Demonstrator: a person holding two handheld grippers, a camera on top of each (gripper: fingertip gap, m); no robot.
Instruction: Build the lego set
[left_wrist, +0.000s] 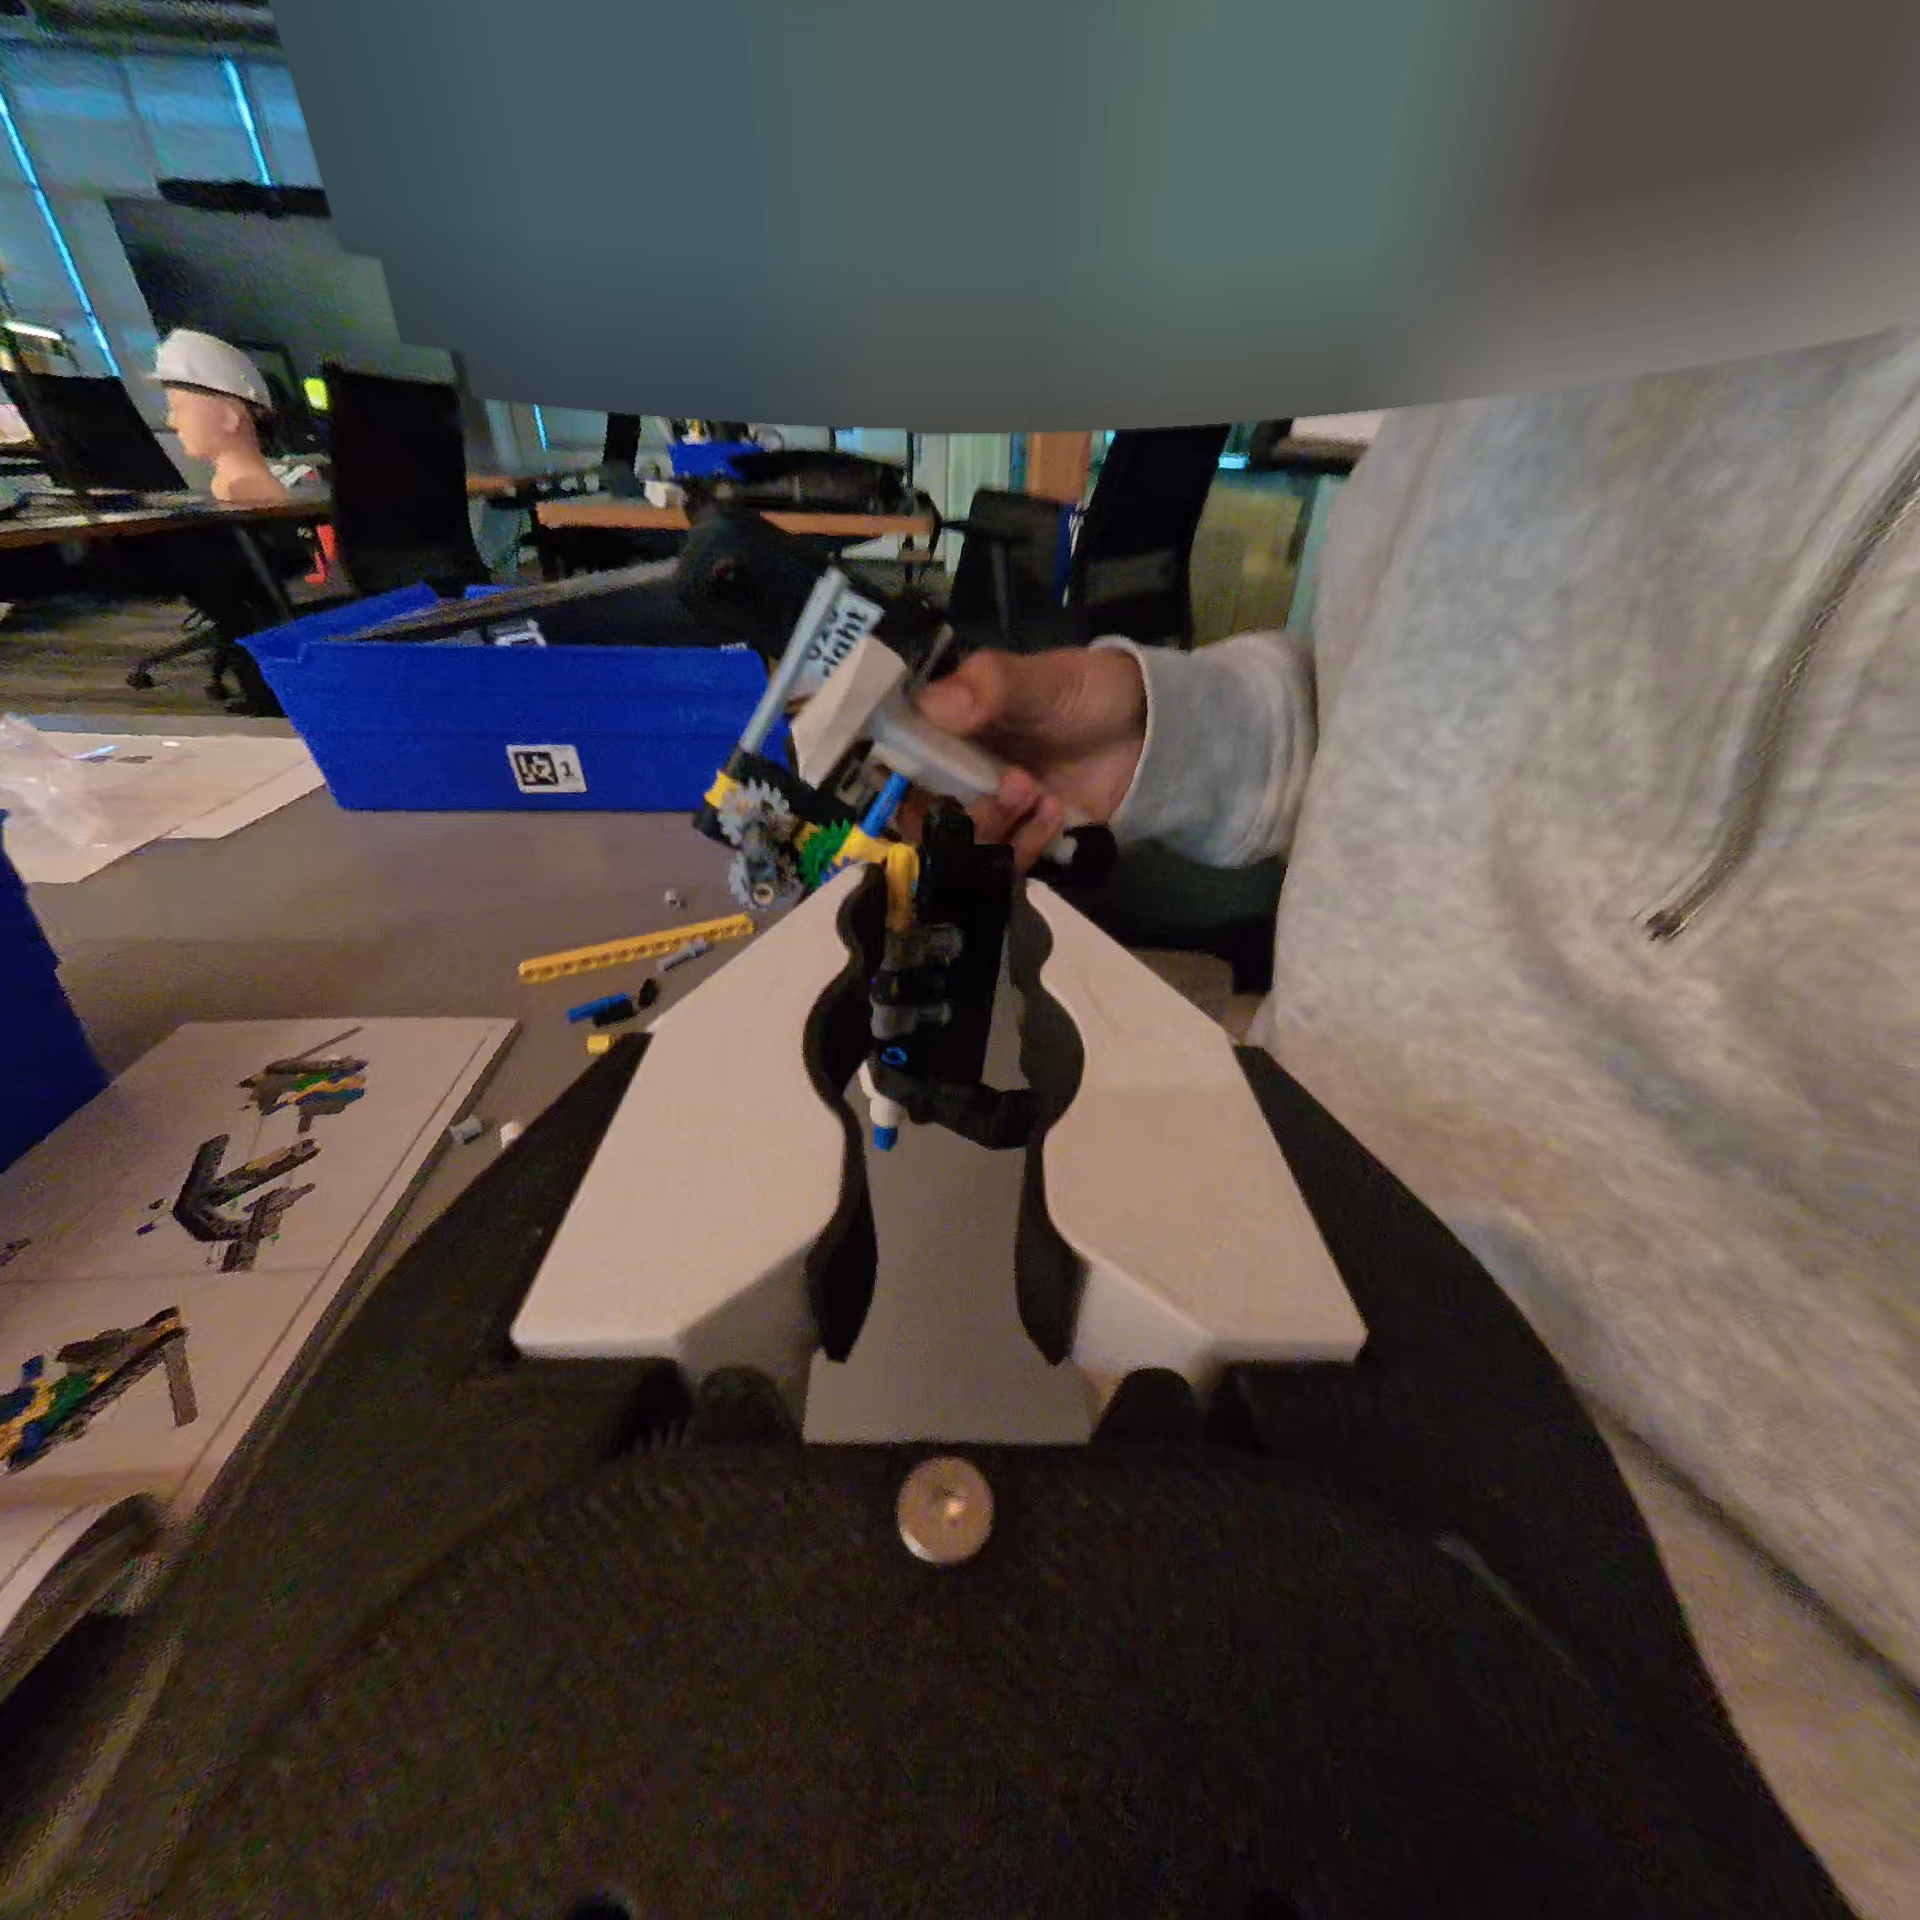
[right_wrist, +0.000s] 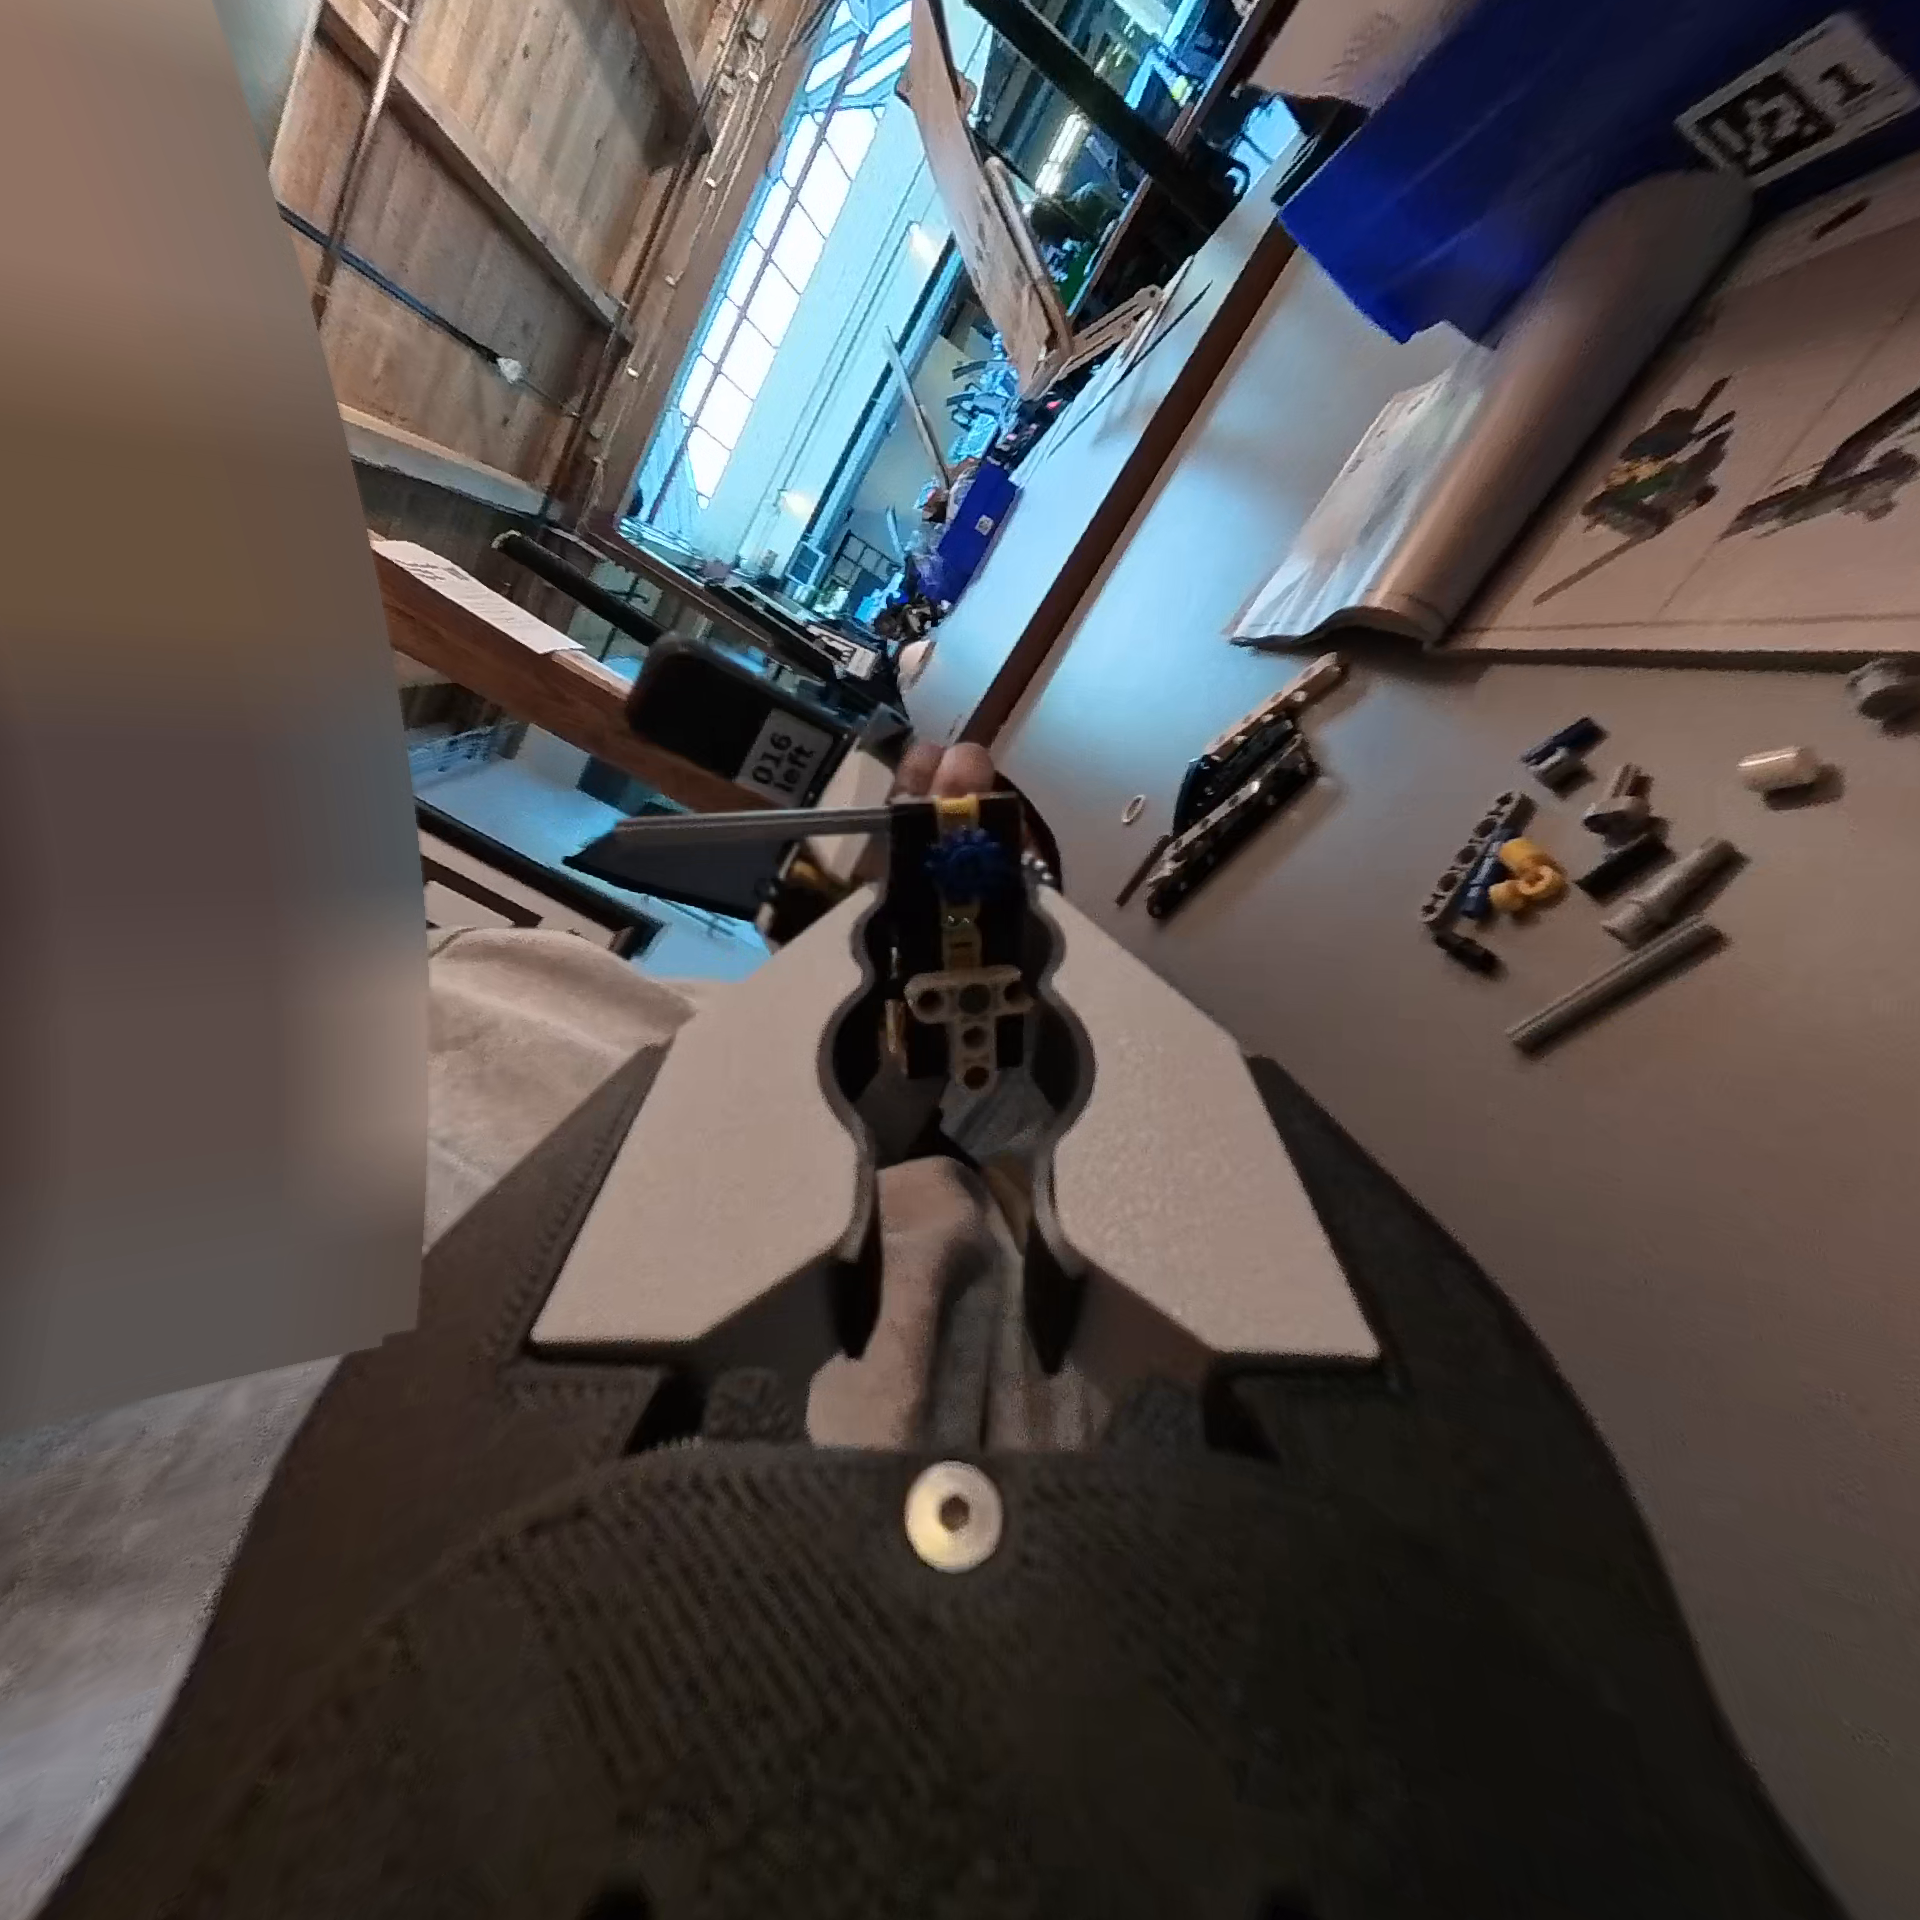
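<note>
- Table (left_wrist: 364, 914): grey top, bearing all loose stock; the build is held in the air above it, not resting on it.
- Blue bin (left_wrist: 499, 717): at 10 o'clock in the left wrist view, behind the loose parts.
- Instruction booklet (left_wrist: 208, 1195): open at 8 o'clock, pictures of build steps showing.
- Left gripper (left_wrist: 935, 987): fingers pressed onto the black end of the lego assembly (left_wrist: 935, 977), pinching it.
- Right gripper (right_wrist: 961, 966): fingers closed on the same assembly from its other end, around the black frame with the tan cross-shaped piece; both tools hold one piece between them.
- Gears (left_wrist: 758, 831): grey pair plus a green one, at 11 o'clock from the left fingertips, on the assembly's far end.
- Yellow beam (left_wrist: 634, 948): loose on the table at 9 o'clock.
- Small pins and axles (right_wrist: 1621, 894): scattered at 3 o'clock in the right wrist view.
- Handling note: likely a regrip or alignment step; keep one grip firm while the other shifts, and press along the pin axis so the gear train is not twisted.
</note>
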